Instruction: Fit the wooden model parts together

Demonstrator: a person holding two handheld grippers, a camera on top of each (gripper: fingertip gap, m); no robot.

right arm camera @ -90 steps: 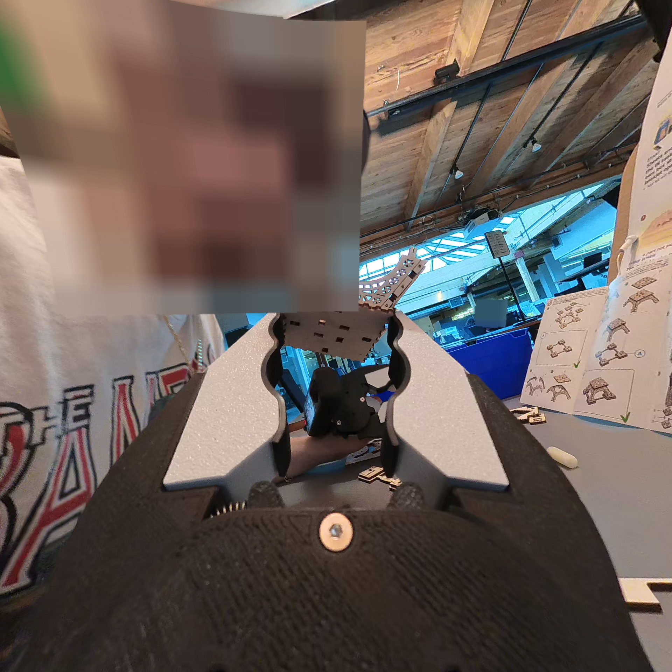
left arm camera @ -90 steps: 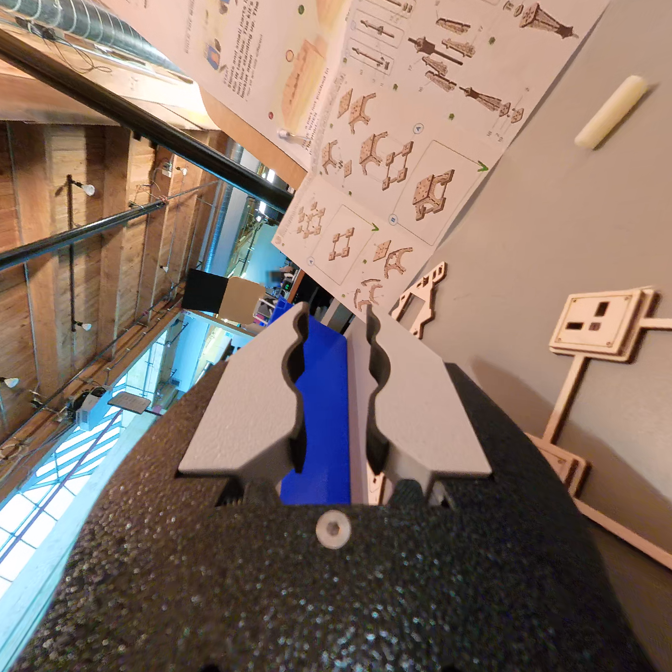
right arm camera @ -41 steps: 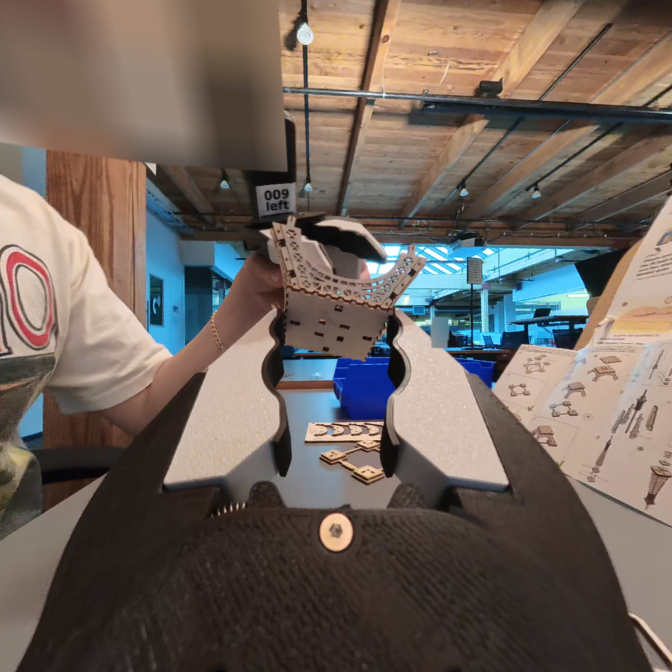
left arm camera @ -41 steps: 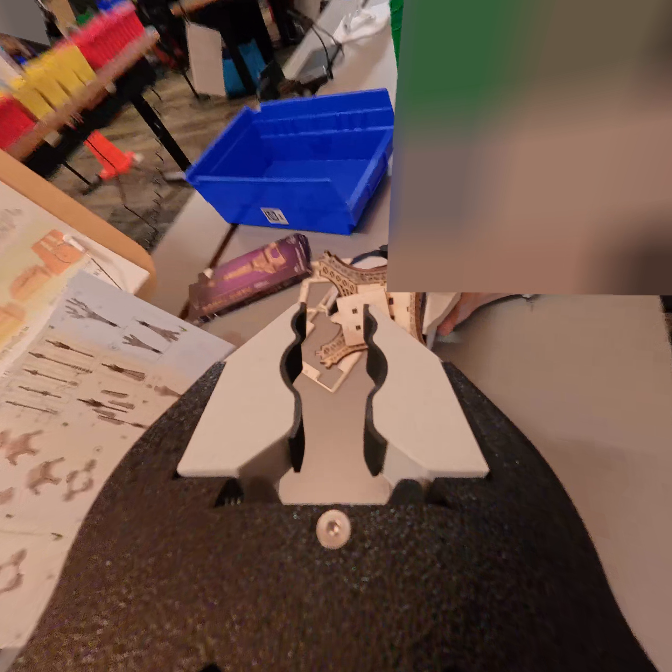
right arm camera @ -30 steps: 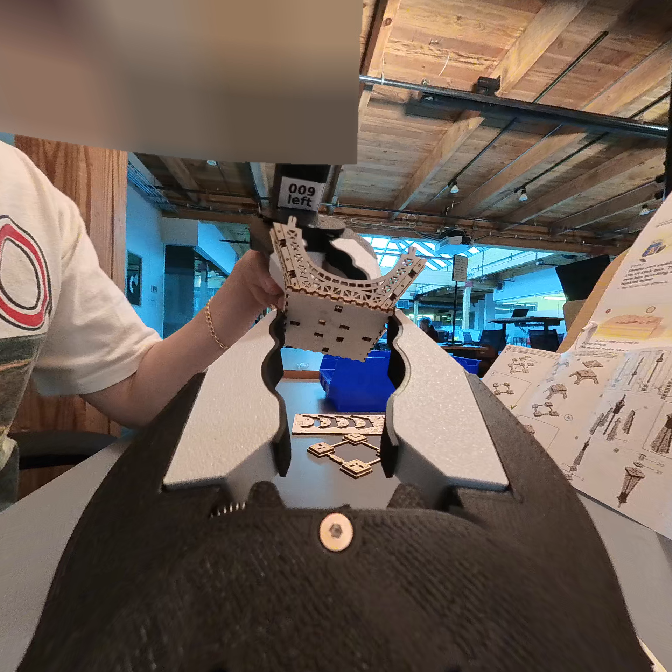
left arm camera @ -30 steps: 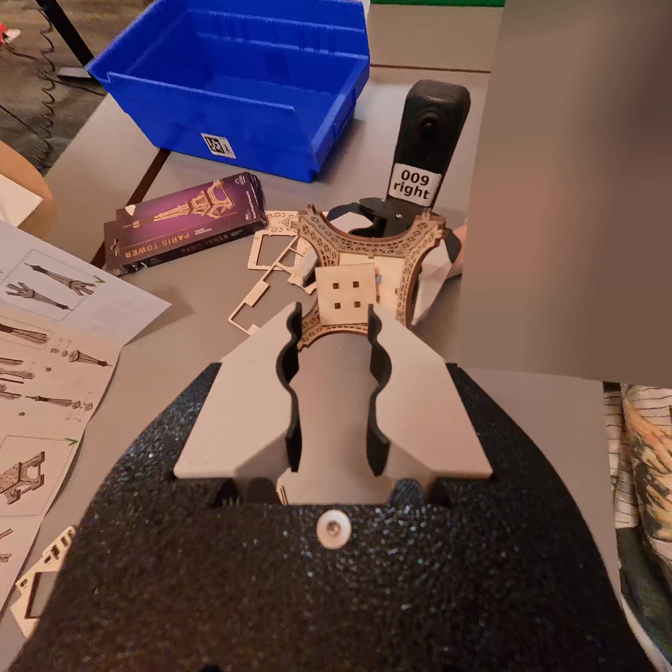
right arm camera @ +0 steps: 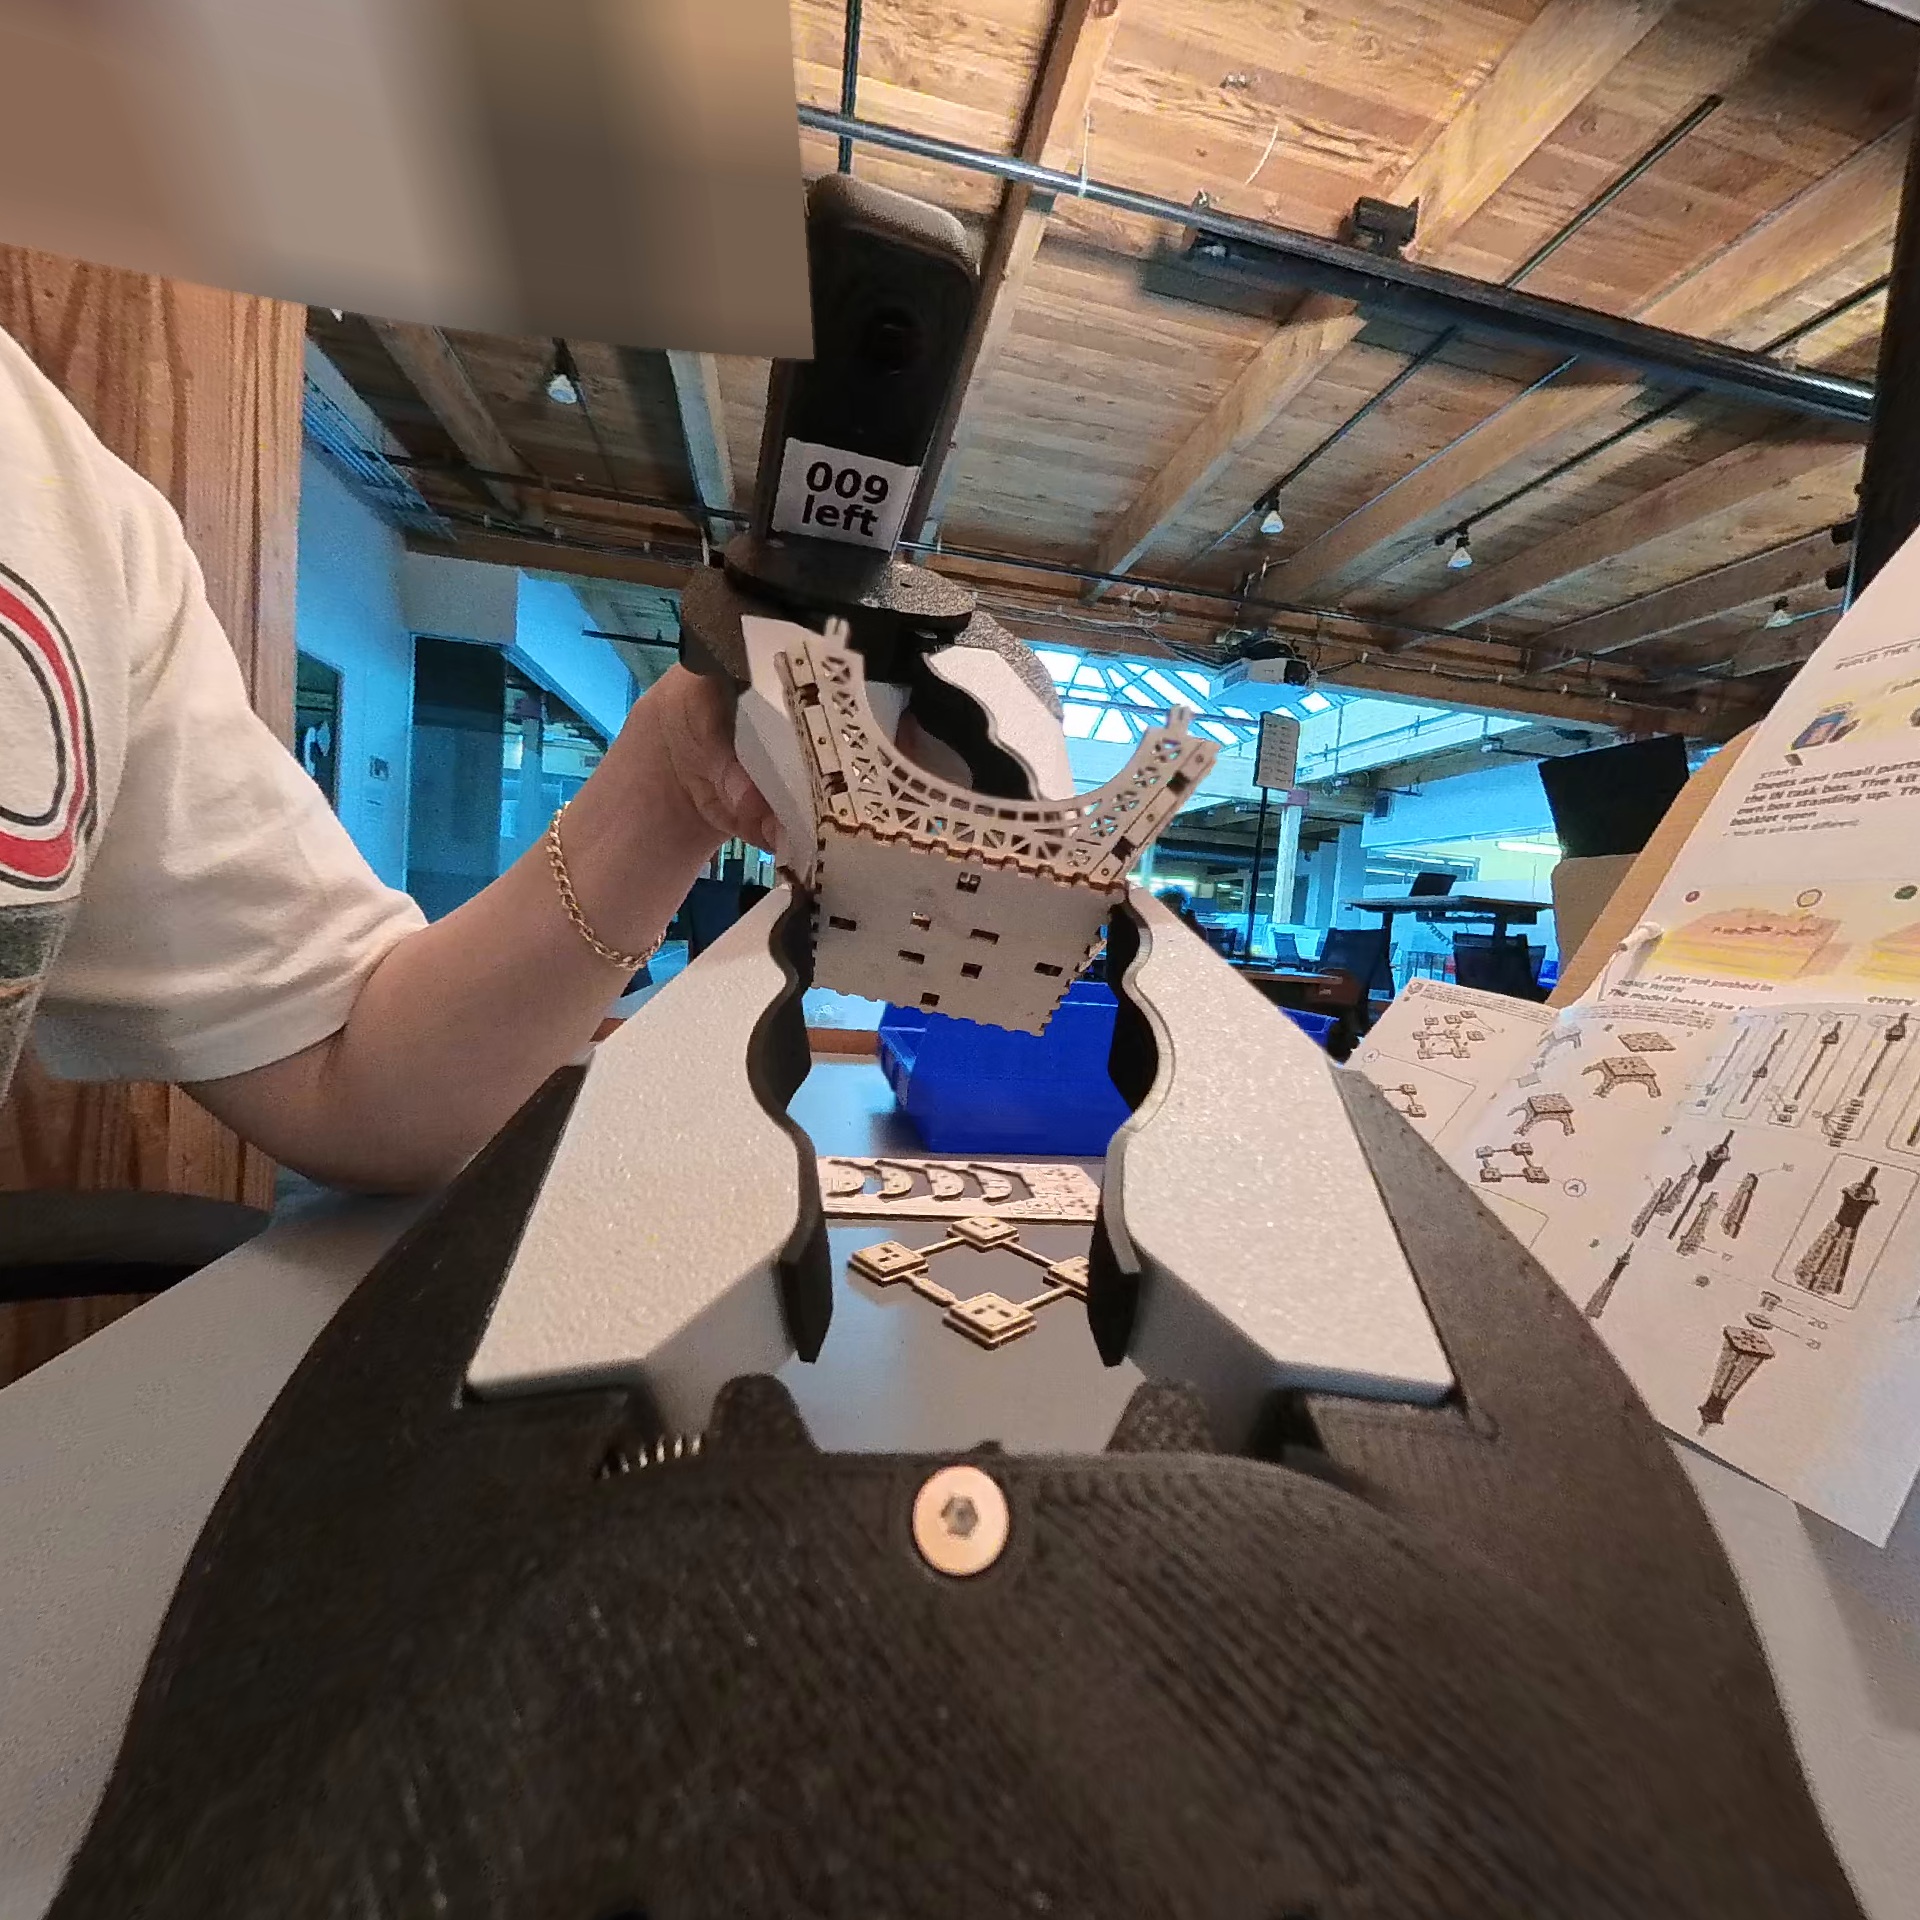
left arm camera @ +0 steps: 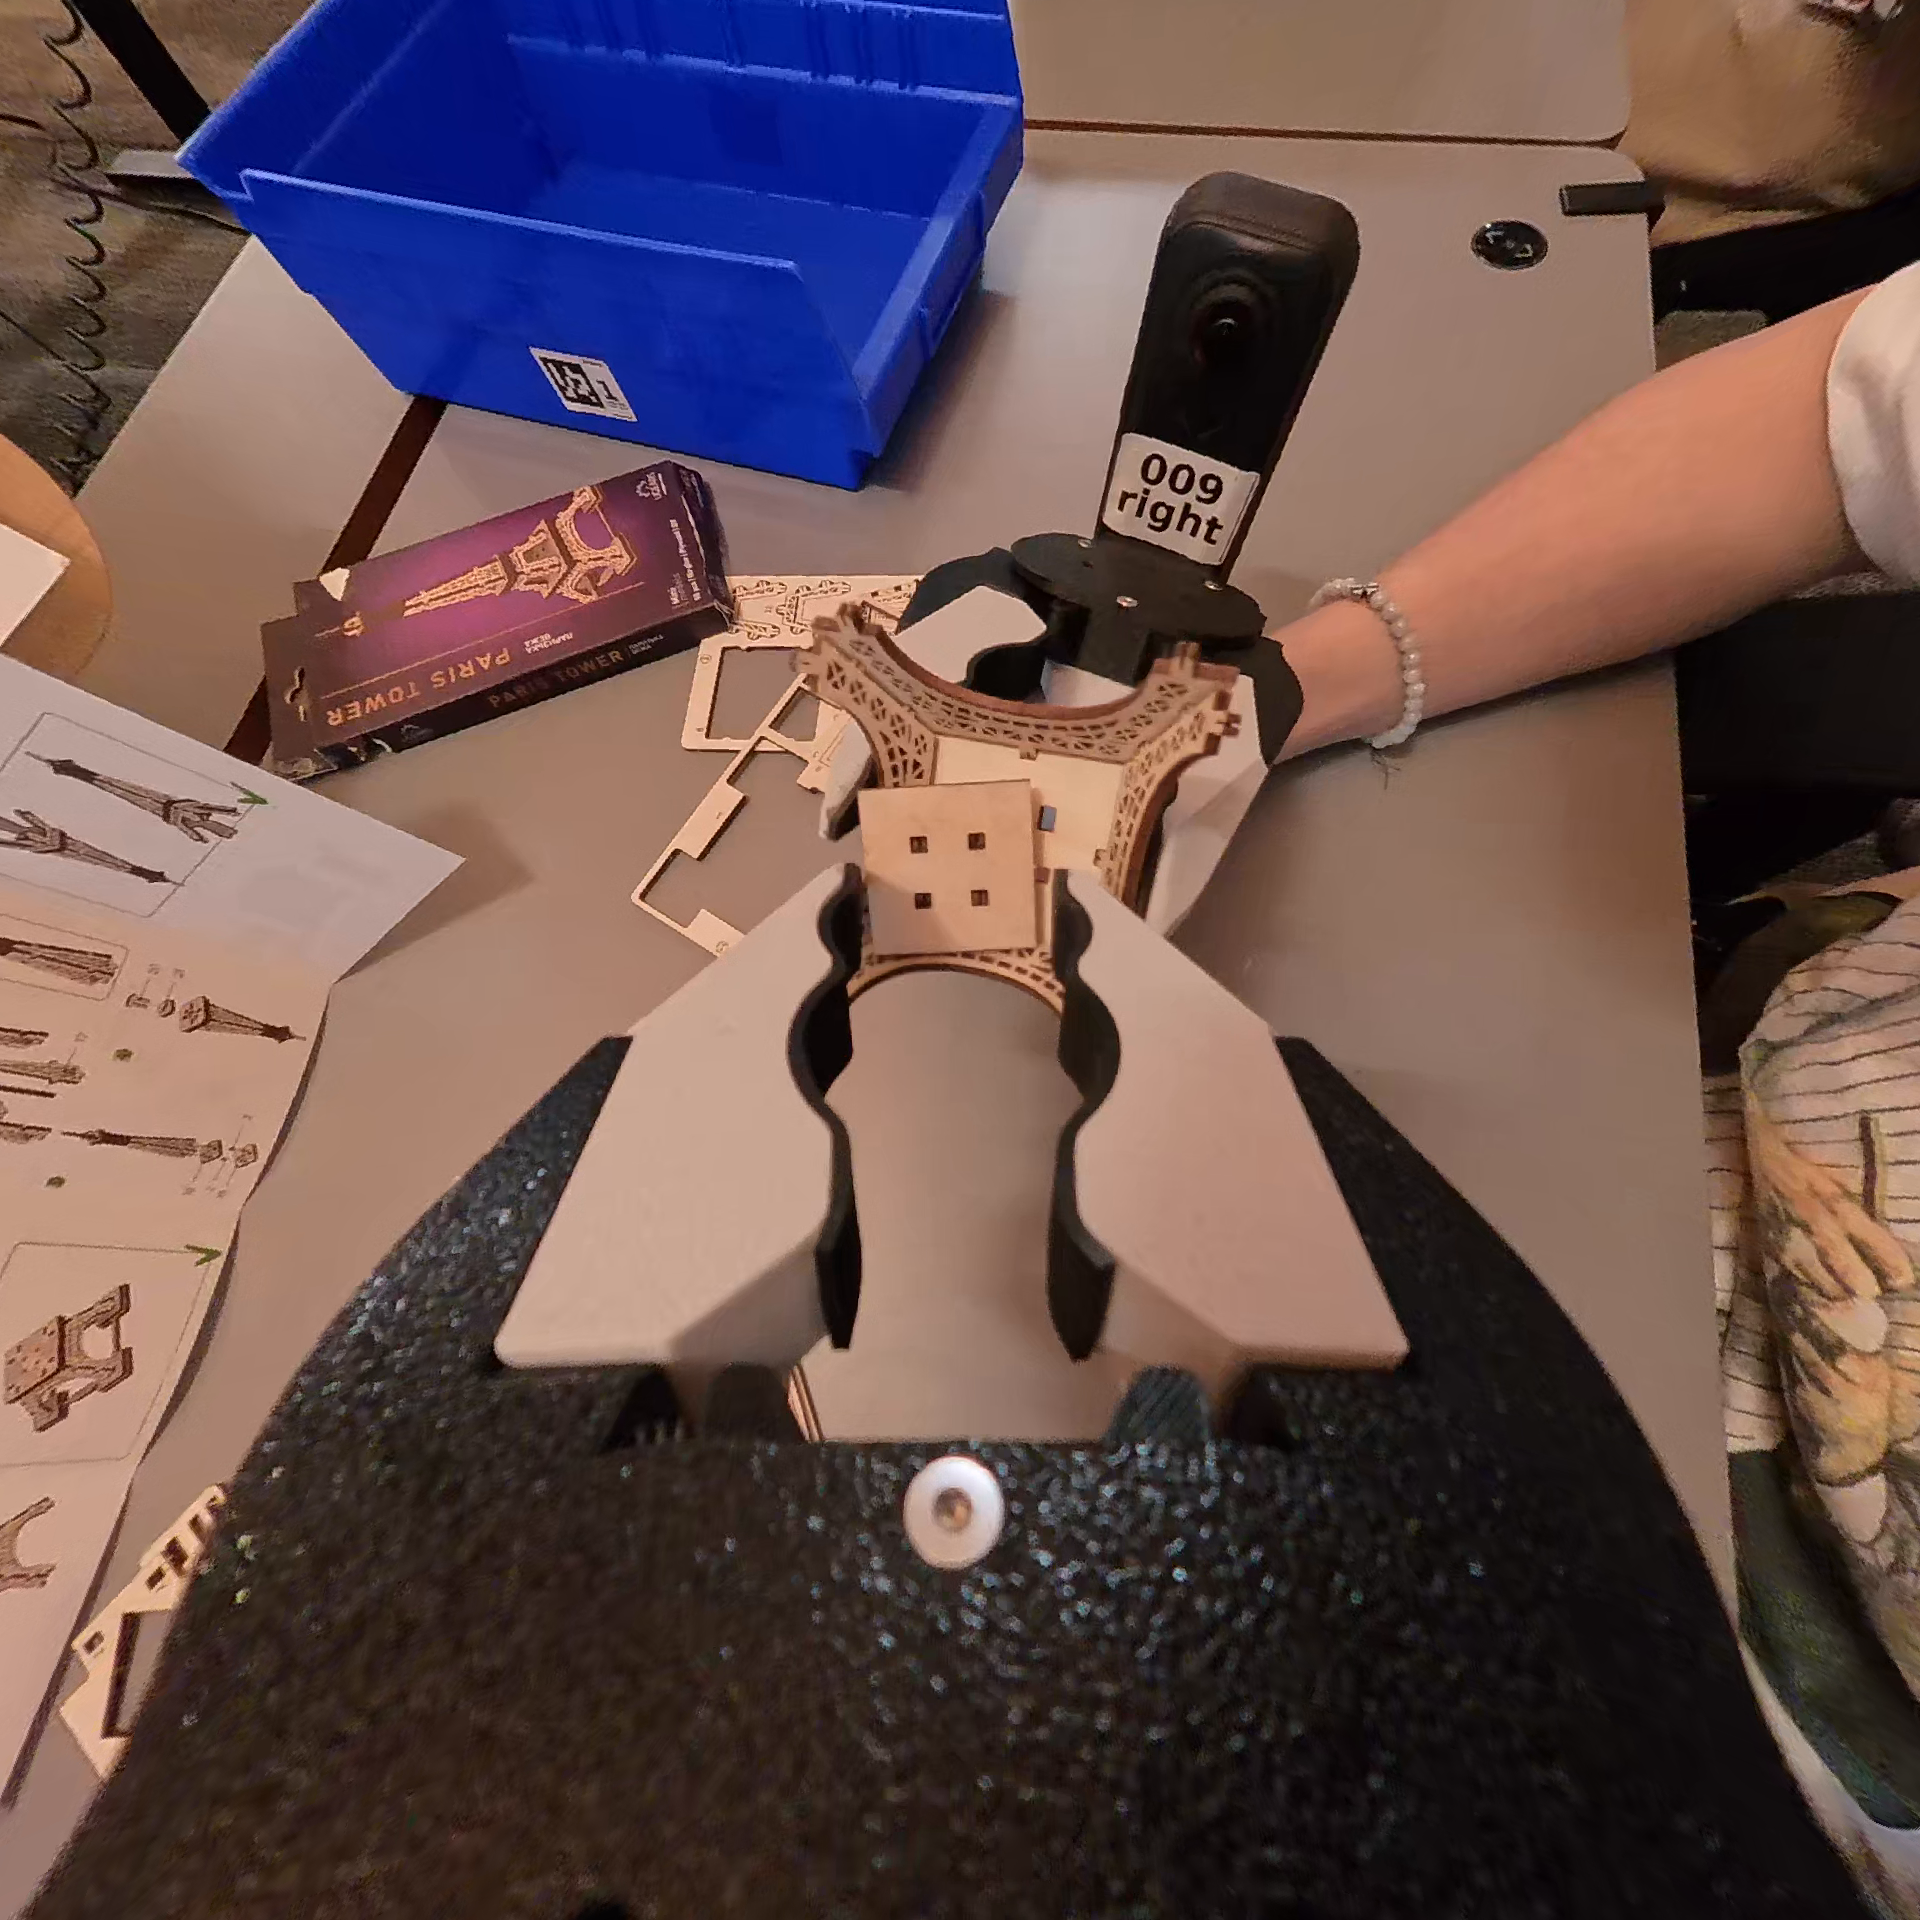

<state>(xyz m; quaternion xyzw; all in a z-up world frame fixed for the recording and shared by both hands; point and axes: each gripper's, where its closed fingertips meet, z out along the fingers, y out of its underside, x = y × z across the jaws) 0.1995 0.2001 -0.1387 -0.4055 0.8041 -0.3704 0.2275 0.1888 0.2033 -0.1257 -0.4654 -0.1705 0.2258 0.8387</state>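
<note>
Overhead, two grippers share one wooden tower base [right arm camera: 951, 883].
Right gripper [right arm camera: 956, 925] clamps its platform; left gripper [left arm camera: 951, 914] pinches a leg arch, steadying joints.

Printed writing shows on a white label [left arm camera: 1169, 504] on the far black camera [left arm camera: 1236, 312], on another label [right arm camera: 844, 504] and on the purple box [left arm camera: 488, 623] at left. A sticker [left arm camera: 582, 384] marks the blue bin [left arm camera: 623, 260], and the instruction sheets [right arm camera: 1714, 1143] are printed too.
</note>
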